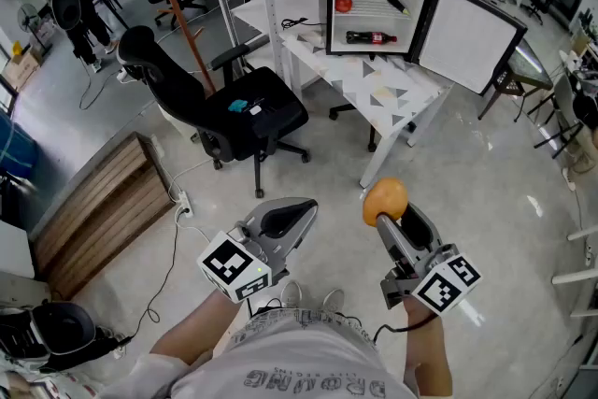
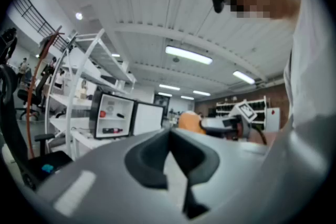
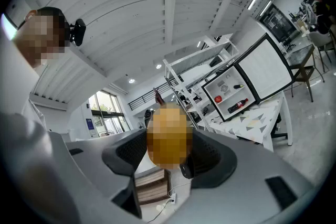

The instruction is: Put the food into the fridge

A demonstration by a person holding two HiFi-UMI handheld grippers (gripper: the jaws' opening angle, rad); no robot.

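Standing well back from the white table [image 1: 392, 93], the person faces the small black fridge [image 1: 374, 0] that sits on it, its door [image 1: 467, 37] swung wide to the right. Inside, a dark bottle [image 1: 372, 38] lies on the lower level and a red item [image 1: 344, 4] and a dark one rest above. A black office chair [image 1: 234, 107] stands between the person and the table's left end.

The right gripper [image 1: 391, 218] has its jaws spread wide and pressed on either side of an orange fruit [image 1: 385, 199], held up in front of the body and far from the fridge. The left gripper [image 1: 297, 212] carries nothing; its jaws are drawn together.

The fruit looks light and firm-skinned, but round and smooth, so it could likely roll or squirt out of a shallow pinch. The pads seem best placed across its widest middle, with moderate pressure to avoid bruising.
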